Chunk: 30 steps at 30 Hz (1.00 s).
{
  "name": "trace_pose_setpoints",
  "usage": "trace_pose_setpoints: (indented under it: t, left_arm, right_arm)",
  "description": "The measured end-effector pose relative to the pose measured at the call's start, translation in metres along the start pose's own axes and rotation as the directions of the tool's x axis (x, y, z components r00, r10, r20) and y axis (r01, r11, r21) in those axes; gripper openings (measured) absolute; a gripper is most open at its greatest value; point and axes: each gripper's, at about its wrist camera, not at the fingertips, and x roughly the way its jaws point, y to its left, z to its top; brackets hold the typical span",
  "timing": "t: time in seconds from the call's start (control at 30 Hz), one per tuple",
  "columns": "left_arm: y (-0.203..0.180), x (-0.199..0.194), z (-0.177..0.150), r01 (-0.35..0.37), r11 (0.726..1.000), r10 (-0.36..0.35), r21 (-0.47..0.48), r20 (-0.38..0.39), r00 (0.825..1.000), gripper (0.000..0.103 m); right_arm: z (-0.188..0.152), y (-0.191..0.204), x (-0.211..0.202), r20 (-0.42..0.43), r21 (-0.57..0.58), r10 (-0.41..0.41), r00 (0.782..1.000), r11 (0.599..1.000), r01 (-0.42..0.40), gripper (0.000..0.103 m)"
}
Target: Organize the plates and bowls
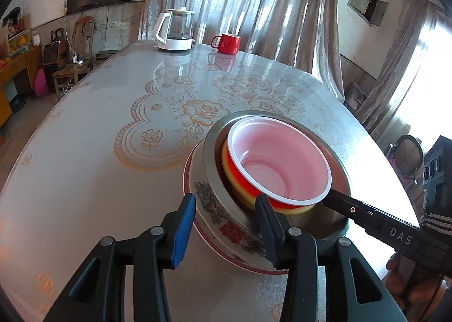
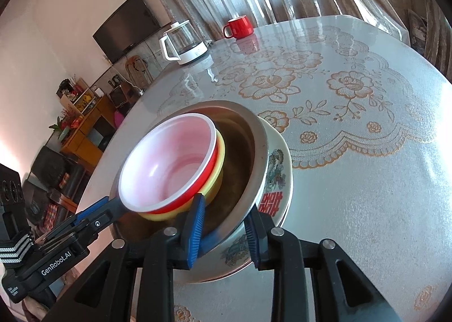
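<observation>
Tongs, left wrist view: the left gripper (image 1: 226,230) is spread, one pad outside the plate's edge, the other inside the steel bowl, beside the yellow bowl.
Stack, left wrist view: the plate (image 1: 203,195), flowered with a red character, lies on the table (image 1: 84,166); the steel bowl (image 1: 210,149) sits on it, the yellow bowl (image 1: 226,172) in that, and the red bowl (image 1: 279,158), pale inside, nests on top.
Other tongs, left wrist view: the right gripper (image 1: 336,203) reaches in from the right to the red bowl's rim; only one finger shows, so its gape cannot be told here.
Far edge: a kettle (image 1: 175,29) and a red mug (image 1: 226,43), well apart from the stack.
Tongs, right wrist view: the right gripper's jaws are slightly parted astride the steel bowl's rim, one pad inside, one outside over the plate, not clamping.
Only in right wrist view: the nested bowls lean against the steel bowl's left wall, and the left gripper's fingers meet that side.
</observation>
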Motion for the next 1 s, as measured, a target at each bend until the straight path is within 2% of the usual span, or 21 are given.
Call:
trace_pose_setpoints:
  t: [0.2, 0.27, 0.53, 0.67, 0.8, 1.0]
  left_arm:
    - [0.001, -0.009, -0.003, -0.03, 1.0, 0.03, -0.004, 0.026, 0.999, 0.049]
    - [0.003, -0.014, -0.005, -0.056, 0.998, 0.057, -0.007, 0.04, 0.998, 0.056]
    - [0.011, -0.036, -0.012, -0.154, 0.987, 0.157, -0.041, 0.102, 0.982, 0.067]
    - [0.012, -0.046, -0.015, -0.204, 0.977, 0.21, -0.057, 0.138, 0.968, 0.073]
    - [0.012, -0.051, -0.019, -0.244, 0.968, 0.252, -0.064, 0.162, 0.954, 0.075]
    - [0.01, -0.055, -0.021, -0.27, 0.961, 0.277, -0.063, 0.177, 0.945, 0.077]
  right_arm:
    - [-0.004, 0.004, -0.005, 0.006, -0.015, -0.004, 1.0, 1.0, 0.004, 0.028]
    - [-0.006, 0.006, -0.008, 0.014, -0.025, -0.014, 1.0, 1.0, 0.014, 0.029]
    - [-0.013, 0.014, -0.027, 0.068, -0.057, -0.062, 0.996, 0.996, 0.065, 0.035]
    - [-0.015, 0.021, -0.046, 0.162, -0.08, -0.126, 0.979, 0.987, 0.14, 0.036]
    - [-0.017, 0.028, -0.055, 0.235, -0.091, -0.195, 0.952, 0.971, 0.221, 0.039]
    - [-0.021, 0.035, -0.051, 0.258, -0.115, -0.267, 0.928, 0.946, 0.304, 0.039]
